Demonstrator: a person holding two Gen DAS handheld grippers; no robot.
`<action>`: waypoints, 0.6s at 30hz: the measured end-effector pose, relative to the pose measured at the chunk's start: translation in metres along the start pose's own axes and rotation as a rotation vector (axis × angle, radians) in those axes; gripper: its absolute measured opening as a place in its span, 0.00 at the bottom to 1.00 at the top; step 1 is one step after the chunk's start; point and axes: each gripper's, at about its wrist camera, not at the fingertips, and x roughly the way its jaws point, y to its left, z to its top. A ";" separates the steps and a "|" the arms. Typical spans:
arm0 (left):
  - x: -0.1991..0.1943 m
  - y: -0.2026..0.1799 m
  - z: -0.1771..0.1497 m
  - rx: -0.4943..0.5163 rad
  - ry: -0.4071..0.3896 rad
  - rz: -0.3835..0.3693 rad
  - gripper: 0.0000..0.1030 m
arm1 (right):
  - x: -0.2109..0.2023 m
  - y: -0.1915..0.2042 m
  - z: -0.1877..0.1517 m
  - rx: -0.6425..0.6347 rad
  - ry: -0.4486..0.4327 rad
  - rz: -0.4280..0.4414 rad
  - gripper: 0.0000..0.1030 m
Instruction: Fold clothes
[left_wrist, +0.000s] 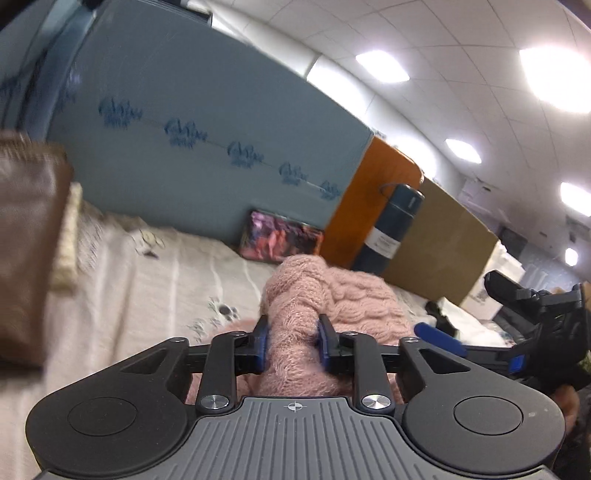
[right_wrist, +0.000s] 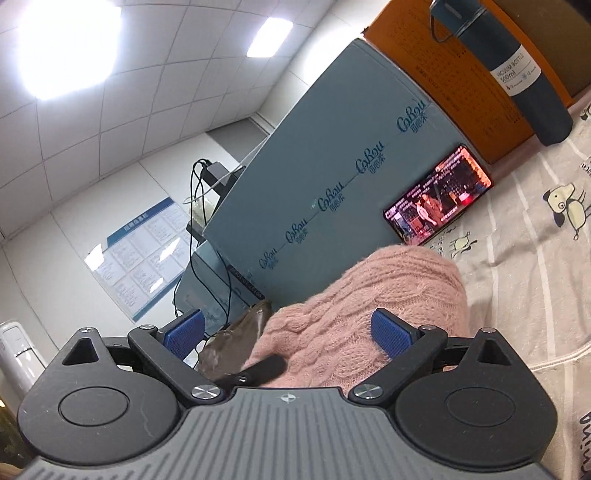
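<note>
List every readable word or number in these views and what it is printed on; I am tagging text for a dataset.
"CoRou", repeated in a row, on the grey-blue cardboard box.
"VACUUM BOTTLE 500ml" on the white label of the dark teal flask.
Orange board: small print, unreadable.
Blue-and-white wall notice: too small.
Glowing phone screen: captions too small.
Dog-print cloth: partial dark lettering at the right edge, cut off.

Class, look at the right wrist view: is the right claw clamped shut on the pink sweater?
No. The right claw stands wide open, its blue pads spread apart, not pinching the pink sweater.
</note>
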 end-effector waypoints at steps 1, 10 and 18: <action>-0.006 -0.001 0.003 0.009 -0.029 -0.001 0.20 | -0.002 0.001 0.000 0.000 -0.010 0.013 0.94; -0.007 0.013 -0.004 -0.005 0.002 0.185 0.25 | -0.001 -0.005 0.002 0.065 0.012 0.111 0.95; -0.001 0.014 -0.009 0.012 0.039 0.205 0.46 | 0.022 -0.017 -0.006 0.047 0.132 -0.159 0.95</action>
